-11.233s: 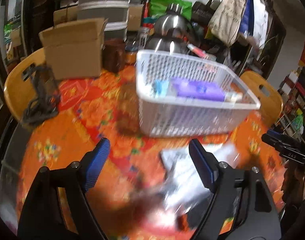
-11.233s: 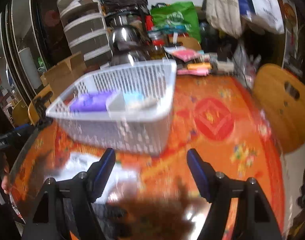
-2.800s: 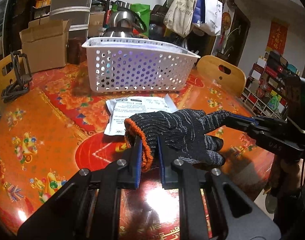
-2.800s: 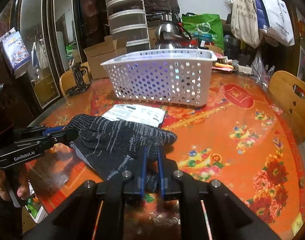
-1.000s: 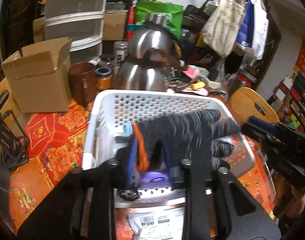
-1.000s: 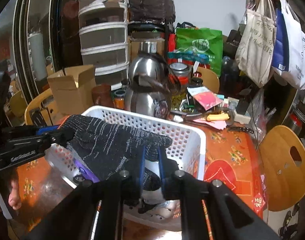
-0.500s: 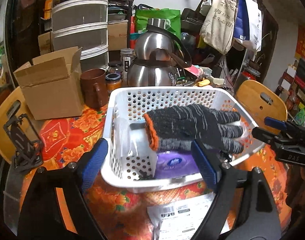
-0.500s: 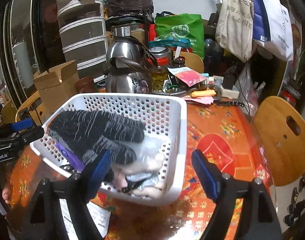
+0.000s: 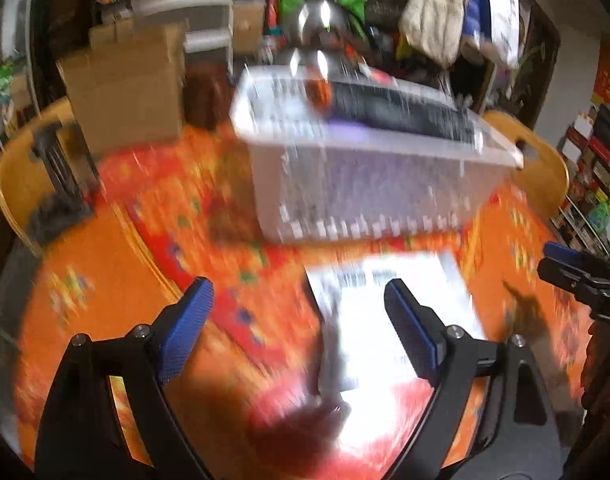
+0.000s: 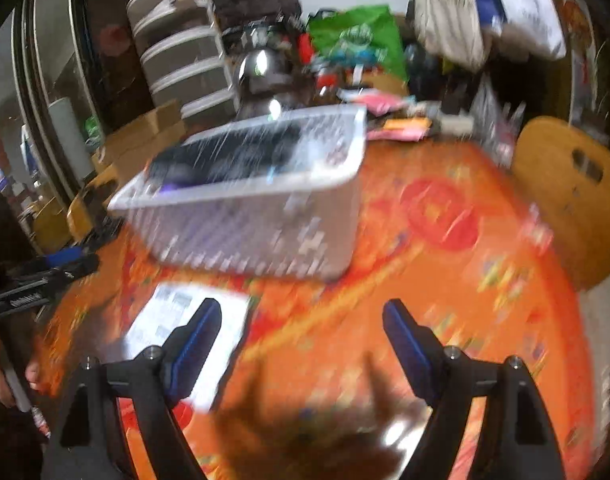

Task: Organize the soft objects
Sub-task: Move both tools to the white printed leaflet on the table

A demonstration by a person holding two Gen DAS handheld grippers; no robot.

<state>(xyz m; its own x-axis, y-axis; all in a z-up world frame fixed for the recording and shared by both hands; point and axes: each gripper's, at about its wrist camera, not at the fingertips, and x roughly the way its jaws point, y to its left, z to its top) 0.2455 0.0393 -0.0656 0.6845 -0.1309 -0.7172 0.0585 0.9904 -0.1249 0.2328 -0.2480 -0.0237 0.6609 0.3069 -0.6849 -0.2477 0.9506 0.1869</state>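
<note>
The black knit glove with an orange cuff lies in the white perforated basket, over a purple pack. My left gripper hangs open and empty above the orange tablecloth, in front of the basket. A white labelled packet lies flat on the cloth, by its right finger. In the right wrist view the glove shows dark inside the basket. My right gripper is open and empty, with the packet beside its left finger. Both views are motion-blurred.
A cardboard box and steel kettles stand behind the basket among clutter. Wooden chair backs rise at the table's left and right. A black stand sits by the left chair.
A second ago both grippers held the glove over the basket. They let go, the glove dropped into it, and both have drawn back and down towards the near table.
</note>
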